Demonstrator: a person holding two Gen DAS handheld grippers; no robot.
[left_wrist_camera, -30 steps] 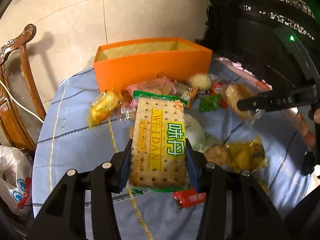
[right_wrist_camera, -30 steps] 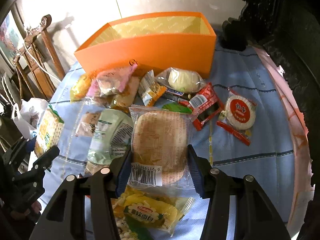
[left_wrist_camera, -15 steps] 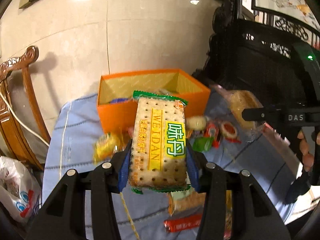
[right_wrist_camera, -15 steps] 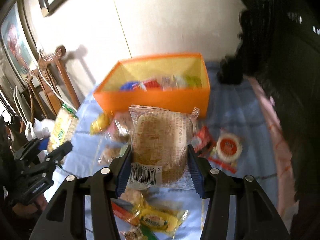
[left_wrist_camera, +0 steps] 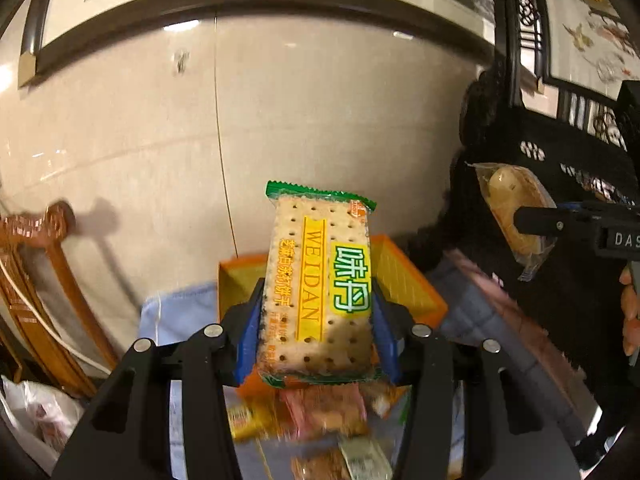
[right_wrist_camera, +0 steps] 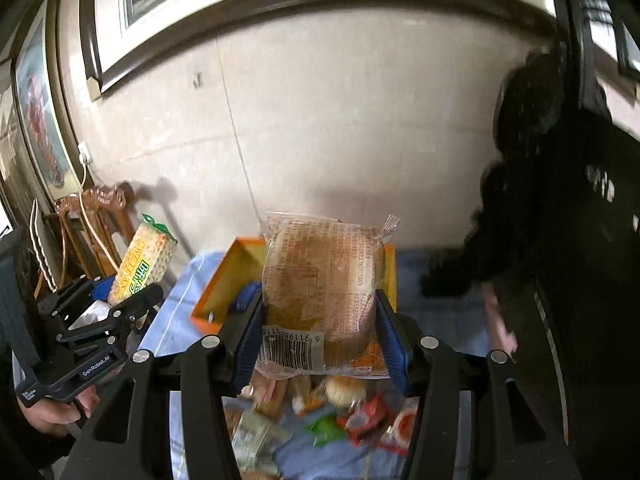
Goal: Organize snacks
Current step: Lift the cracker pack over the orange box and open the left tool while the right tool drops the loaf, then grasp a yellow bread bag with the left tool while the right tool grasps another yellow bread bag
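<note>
My left gripper [left_wrist_camera: 318, 328] is shut on a green-edged cracker pack [left_wrist_camera: 318, 280] marked WEIDAN, held high above the table. The same pack [right_wrist_camera: 142, 266] and left gripper [right_wrist_camera: 108, 300] show at the left of the right wrist view. My right gripper [right_wrist_camera: 320, 324] is shut on a clear-wrapped round bun [right_wrist_camera: 324, 280] with a barcode label. That bun [left_wrist_camera: 516, 208] appears at the right of the left wrist view. The orange box [left_wrist_camera: 404, 280] sits below and beyond both packs, mostly hidden; its rim [right_wrist_camera: 218, 280] shows behind the bun.
Several loose snack packets [right_wrist_camera: 348, 420] lie on the blue checked cloth [right_wrist_camera: 444, 312] below the grippers, blurred. A carved wooden chair [left_wrist_camera: 52, 264] stands left, a white bag [left_wrist_camera: 36, 412] beneath it. Dark carved furniture [right_wrist_camera: 560, 240] fills the right. A tiled wall [left_wrist_camera: 300, 112] is ahead.
Both grippers have risen well above the table with their packs still gripped. The orange box and loose snacks have dropped lower in both views, and more wall shows.
</note>
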